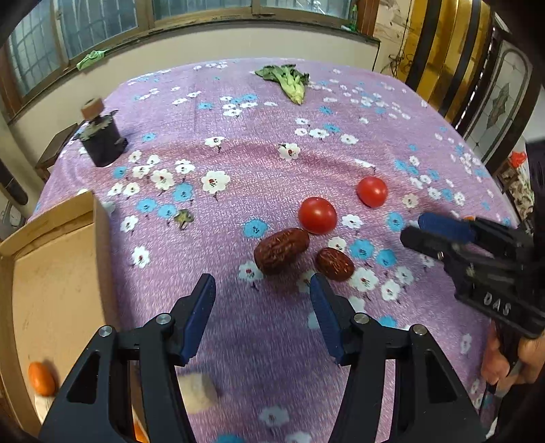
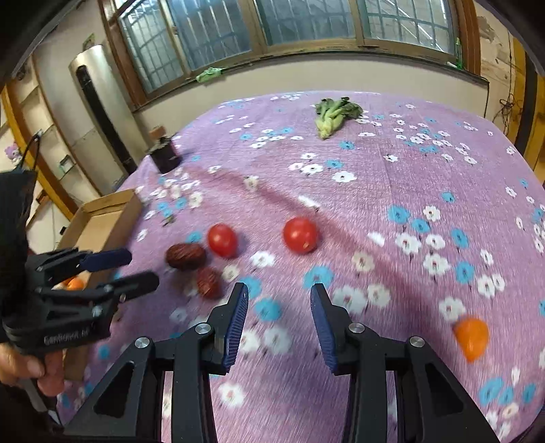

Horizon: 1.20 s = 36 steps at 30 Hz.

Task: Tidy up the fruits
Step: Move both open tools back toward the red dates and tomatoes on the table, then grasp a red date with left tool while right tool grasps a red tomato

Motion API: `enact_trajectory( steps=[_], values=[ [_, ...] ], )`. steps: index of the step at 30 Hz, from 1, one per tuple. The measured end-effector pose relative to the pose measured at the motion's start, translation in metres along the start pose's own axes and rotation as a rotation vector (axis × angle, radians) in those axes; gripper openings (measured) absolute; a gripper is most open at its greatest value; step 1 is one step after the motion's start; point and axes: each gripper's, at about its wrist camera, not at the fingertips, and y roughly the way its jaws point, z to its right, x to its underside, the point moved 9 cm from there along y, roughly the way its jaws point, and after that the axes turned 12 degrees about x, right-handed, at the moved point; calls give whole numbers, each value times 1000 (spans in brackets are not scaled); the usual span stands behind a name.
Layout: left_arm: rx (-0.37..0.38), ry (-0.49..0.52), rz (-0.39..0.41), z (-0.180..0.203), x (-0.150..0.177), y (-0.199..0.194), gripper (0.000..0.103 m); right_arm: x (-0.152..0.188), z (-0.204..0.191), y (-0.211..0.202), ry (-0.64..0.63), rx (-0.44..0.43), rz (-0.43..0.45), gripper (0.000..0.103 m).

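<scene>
My left gripper (image 1: 262, 300) tilts steeply down over the purple flowered tablecloth (image 1: 259, 163), its blue-padded jaws spread apart with nothing between them — only cloth shows in the gap. Just beyond its fingertips lie two wrinkled red dates: the larger date (image 1: 281, 250) sits ahead of the gap, and the smaller date (image 1: 334, 264) is just beside my right-hand finger. Touching the far end of the larger date is the nearer tomato (image 1: 317, 215); the farther tomato (image 1: 372, 191) rests apart from it, up and to the right.

My right gripper (image 2: 279, 306) also angles downward, jaws parted and empty over the cloth. In the left wrist view it reaches in from the right edge, my hand (image 1: 511, 361) wrapped round its handle. From the right wrist view, an orange fruit (image 2: 471, 337) lies on the cloth well off to the right of its fingers.

To the left of my left gripper stands the cardboard box (image 1: 51, 272), open at the top, with a small orange fruit (image 1: 41, 378) inside near its front corner.

Farther out — a leafy green vegetable (image 1: 286, 81) lies near the table's far edge, and a small dark container (image 1: 102, 139) stands toward the far left corner. Behind it all run the windows (image 2: 289, 24).
</scene>
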Motion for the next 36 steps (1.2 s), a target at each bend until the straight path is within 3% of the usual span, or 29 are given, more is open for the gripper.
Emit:
enact_trajectory(
  steps=[8,13,17,19,36],
  values=[
    [4,28,-40,-4,-11,28,55,-22,4,38,11,22,-27,39],
    [13,50,-45,-1,-16,40,45,-29,1,55,6,30,-34,34],
    [25,61,-34,3,-21,41,23,-33,1,58,2,36,-17,31],
    [32,57,-35,4,-20,40,23,-33,1,58,0,40,-13,31],
    [55,17,90,14,-7,-30,23,-3,-22,-25,24,-47,60,30]
  ],
)
